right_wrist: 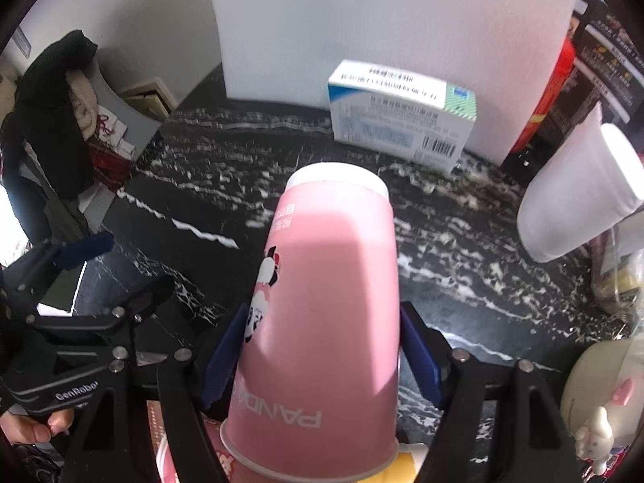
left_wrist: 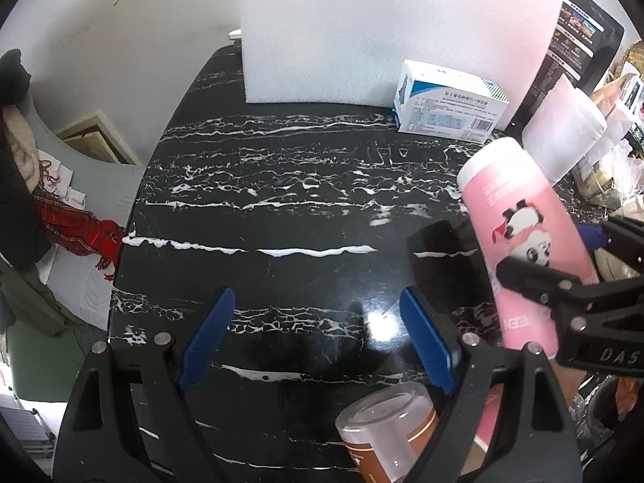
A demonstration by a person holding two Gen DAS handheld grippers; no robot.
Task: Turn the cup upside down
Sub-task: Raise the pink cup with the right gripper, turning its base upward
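Observation:
A pink paper cup with a panda print (right_wrist: 326, 306) is held between the blue pads of my right gripper (right_wrist: 322, 358). Its white base points away and its open rim points back toward the camera. In the left wrist view the same cup (left_wrist: 519, 233) hangs tilted above the black marble table (left_wrist: 281, 209) at the right, clamped by my right gripper (left_wrist: 563, 265). My left gripper (left_wrist: 322, 330) is open and empty over the table. The left gripper also shows at the left of the right wrist view (right_wrist: 104, 269).
A blue and white box (left_wrist: 446, 100) and a white foam board (left_wrist: 394, 28) stand at the back. A frosted plastic cup (right_wrist: 579, 197) is at the right. A brown-labelled clear cup (left_wrist: 394, 426) lies near my left gripper. A cream figurine (right_wrist: 603, 402) sits at the right.

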